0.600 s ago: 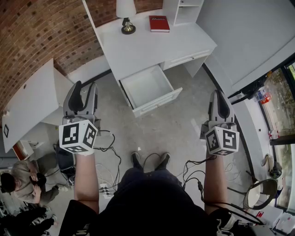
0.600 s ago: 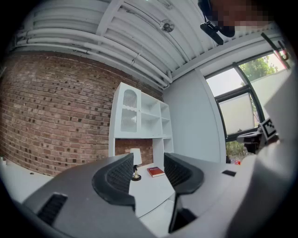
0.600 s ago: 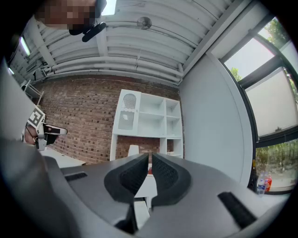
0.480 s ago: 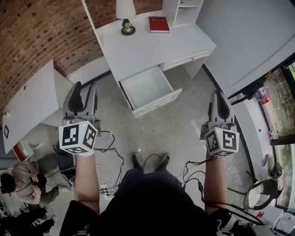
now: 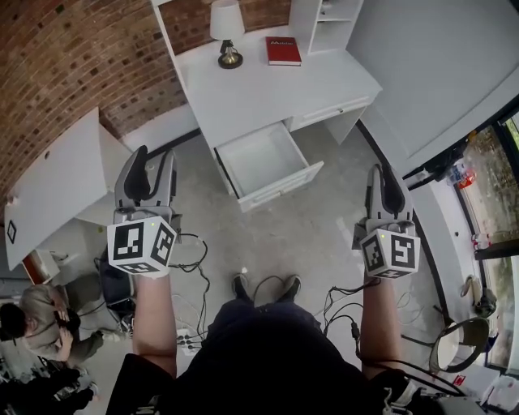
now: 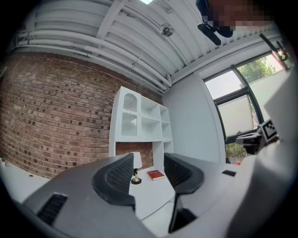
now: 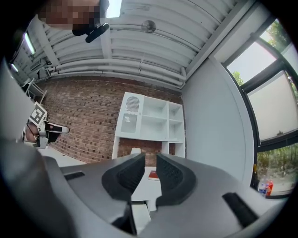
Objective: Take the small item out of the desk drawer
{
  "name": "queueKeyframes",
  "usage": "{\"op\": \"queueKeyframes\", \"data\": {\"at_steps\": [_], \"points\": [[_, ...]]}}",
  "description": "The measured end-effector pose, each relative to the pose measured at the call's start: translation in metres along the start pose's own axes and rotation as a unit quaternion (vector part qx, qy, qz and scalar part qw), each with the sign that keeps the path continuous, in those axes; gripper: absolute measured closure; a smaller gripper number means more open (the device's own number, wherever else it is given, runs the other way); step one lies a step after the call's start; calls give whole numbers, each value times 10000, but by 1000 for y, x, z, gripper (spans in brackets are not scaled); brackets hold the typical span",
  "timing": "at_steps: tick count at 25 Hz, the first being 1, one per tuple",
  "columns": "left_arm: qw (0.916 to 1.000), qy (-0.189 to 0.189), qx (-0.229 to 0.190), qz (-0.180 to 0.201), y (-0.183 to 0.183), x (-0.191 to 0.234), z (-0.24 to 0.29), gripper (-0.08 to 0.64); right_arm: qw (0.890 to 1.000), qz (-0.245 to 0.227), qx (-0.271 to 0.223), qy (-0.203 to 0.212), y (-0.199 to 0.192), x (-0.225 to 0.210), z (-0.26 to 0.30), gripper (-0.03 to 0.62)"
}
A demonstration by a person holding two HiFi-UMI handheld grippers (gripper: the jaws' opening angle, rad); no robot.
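Left gripper (image 5: 156,159) spread, right gripper (image 5: 384,175) barely parted, both empty: best to reach toward the open drawer (image 5: 261,159) at twelve o'clock and check behind its front wall, since no small item shows.

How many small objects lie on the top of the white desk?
2: a lamp near the back edge, and a red book to its right. The shelf unit may hide more.

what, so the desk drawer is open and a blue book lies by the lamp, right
Not quite: the head view shows the book is red, not blue. The desk drawer is open and the book lies by the lamp.
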State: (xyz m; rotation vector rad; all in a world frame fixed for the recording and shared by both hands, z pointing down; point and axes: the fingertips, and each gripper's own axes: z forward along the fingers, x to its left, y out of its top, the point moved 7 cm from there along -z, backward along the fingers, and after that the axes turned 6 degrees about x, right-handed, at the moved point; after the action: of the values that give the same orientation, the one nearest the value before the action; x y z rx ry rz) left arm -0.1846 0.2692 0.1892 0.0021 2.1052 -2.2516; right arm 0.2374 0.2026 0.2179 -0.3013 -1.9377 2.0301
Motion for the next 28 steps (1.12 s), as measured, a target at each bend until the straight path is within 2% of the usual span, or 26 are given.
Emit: {"op": "queueKeyframes", "data": {"at_steps": [5, 9, 13, 20, 28], "points": [[9999, -147, -27, 0, -5, 27, -9, 356, 9998, 29, -38, -193, 7, 26, 1, 528], [9992, -311, -68, -228, -11, 60, -12, 357, 9994, 41, -107, -334, 17, 55, 1, 528], [9986, -433, -101, -271, -16, 83, -4, 357, 9987, -54, -123, -482, 23, 76, 1, 528], [9974, -633, -121, -338, -20, 90, 19, 357, 9984, -33, -99, -554, 26, 85, 15, 531], [9982, -538, -103, -241, -16, 82, 57, 357, 9988, -32, -235, -429, 19, 69, 58, 531]]}}
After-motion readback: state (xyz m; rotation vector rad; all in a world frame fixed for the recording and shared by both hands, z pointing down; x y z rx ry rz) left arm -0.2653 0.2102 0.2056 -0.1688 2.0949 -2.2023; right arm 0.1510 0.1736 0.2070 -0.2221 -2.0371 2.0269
